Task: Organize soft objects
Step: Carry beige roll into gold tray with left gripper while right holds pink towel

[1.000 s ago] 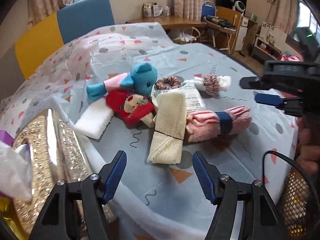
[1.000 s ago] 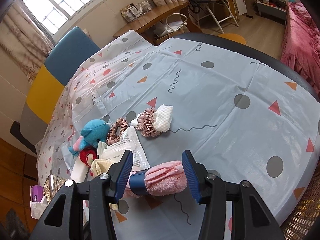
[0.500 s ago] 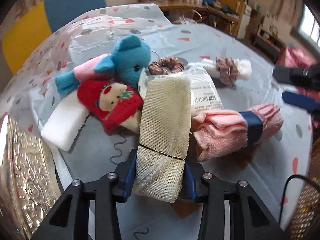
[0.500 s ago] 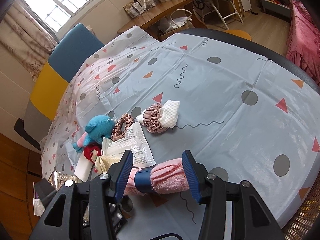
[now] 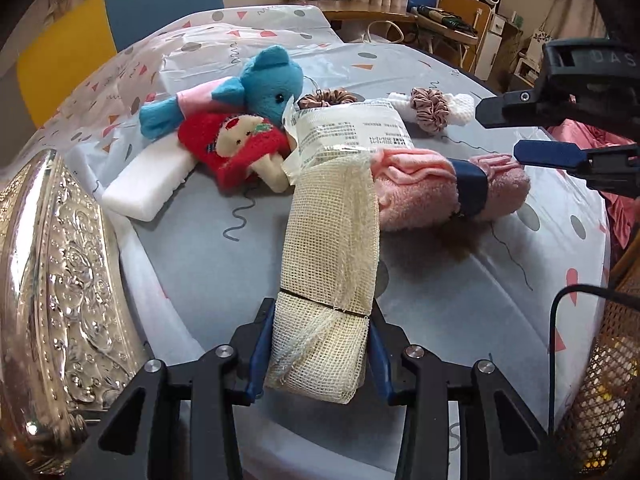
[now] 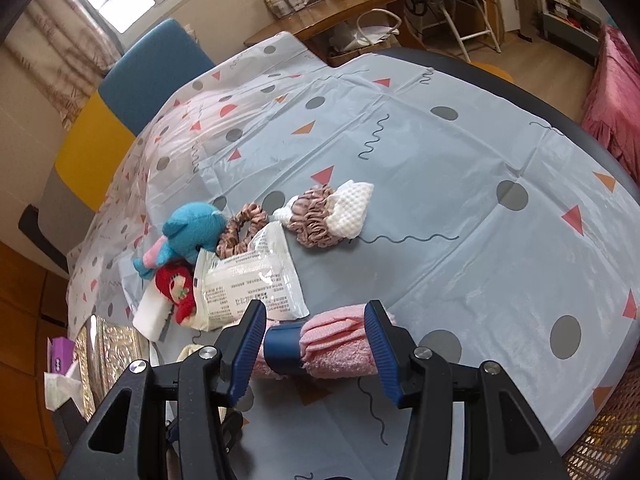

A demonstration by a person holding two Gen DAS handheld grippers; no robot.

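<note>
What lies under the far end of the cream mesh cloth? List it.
The cream mesh cloth drapes over the printed plastic packet and the edge of the pink rolled towel. Whatever else lies beneath is covered.

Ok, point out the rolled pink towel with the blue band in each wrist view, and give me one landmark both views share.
Left wrist view: the rolled pink towel lies right of centre, beside the beige mesh cloth.
Right wrist view: the towel is at bottom centre, between the open fingers of the right gripper.
Shared landmark: the blue plush toy.
</note>
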